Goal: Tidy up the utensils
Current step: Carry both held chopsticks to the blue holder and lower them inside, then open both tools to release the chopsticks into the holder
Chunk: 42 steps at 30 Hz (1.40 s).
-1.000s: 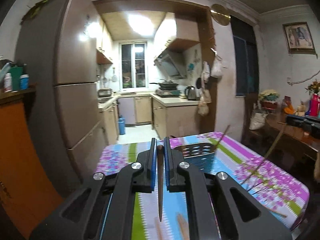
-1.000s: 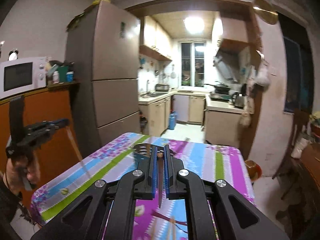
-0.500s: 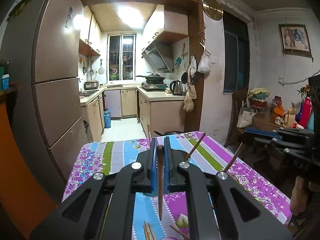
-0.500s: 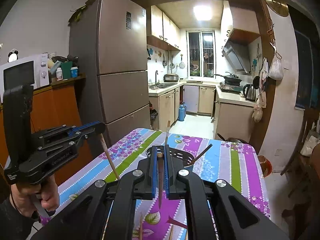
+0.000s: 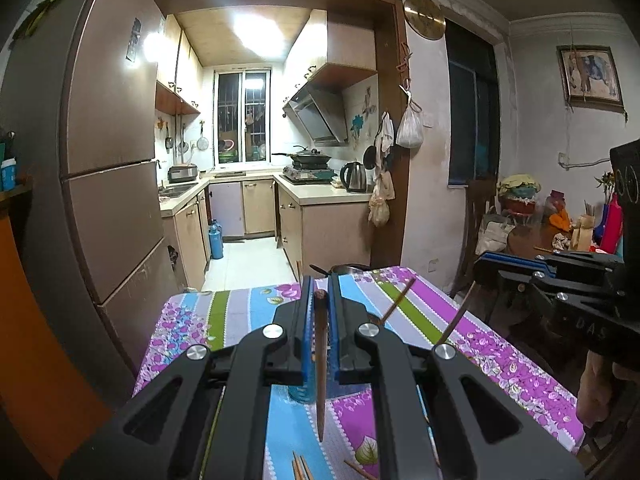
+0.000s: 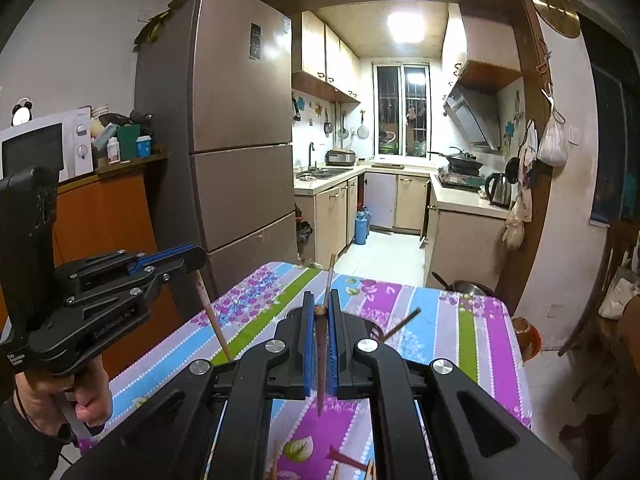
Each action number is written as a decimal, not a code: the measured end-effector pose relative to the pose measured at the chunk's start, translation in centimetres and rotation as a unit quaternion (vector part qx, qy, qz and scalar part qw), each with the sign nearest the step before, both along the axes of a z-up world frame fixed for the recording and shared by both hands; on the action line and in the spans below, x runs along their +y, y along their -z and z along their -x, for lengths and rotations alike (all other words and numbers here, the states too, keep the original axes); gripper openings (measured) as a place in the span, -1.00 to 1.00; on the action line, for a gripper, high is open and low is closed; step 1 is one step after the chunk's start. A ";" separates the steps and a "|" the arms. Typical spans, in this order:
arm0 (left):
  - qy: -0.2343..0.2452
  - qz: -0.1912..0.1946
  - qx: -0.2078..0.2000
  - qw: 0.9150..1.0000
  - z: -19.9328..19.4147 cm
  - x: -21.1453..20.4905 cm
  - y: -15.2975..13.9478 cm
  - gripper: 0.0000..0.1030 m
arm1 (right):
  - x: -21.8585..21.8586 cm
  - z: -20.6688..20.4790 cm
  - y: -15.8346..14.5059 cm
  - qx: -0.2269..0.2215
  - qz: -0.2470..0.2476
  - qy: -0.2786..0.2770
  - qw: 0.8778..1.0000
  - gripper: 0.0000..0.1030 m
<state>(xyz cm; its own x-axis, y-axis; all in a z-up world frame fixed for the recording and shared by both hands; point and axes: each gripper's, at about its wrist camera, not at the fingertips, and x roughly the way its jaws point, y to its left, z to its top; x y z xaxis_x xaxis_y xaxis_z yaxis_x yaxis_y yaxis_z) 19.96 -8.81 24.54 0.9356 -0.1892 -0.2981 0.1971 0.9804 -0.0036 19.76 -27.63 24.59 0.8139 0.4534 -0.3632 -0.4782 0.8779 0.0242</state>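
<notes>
From my left wrist view, my left tool (image 5: 320,300) is clamped on a brown chopstick (image 5: 320,368) that hangs point-down between its blue pads, above the flowered table (image 5: 500,352). More chopsticks (image 5: 301,467) lie loose on the near table edge. At the right, my right tool (image 5: 486,266) holds its own stick (image 5: 456,320).

From my right wrist view, the right tool (image 6: 319,300) grips a chopstick (image 6: 321,364) the same way. A dark utensil basket (image 6: 374,330) sits just beyond it with sticks standing in it. At the left, my left hand (image 6: 60,396) carries the left tool (image 6: 196,258).
</notes>
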 end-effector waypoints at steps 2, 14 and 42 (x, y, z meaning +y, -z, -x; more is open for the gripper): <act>0.000 -0.001 -0.001 1.000 -0.5 0.0 -0.6 -0.89 | 0.1 -0.8 -0.8 -0.003 0.000 0.001 1.000 -0.85; -0.013 0.008 -0.025 1.000 -5.2 0.2 -5.0 -0.89 | -0.2 -6.4 -6.7 -0.025 -0.015 0.022 0.999 -0.85; -0.036 0.021 -0.015 0.999 -11.6 0.5 -1.2 0.11 | 0.2 -12.4 -2.1 0.012 -0.006 0.025 1.000 -0.84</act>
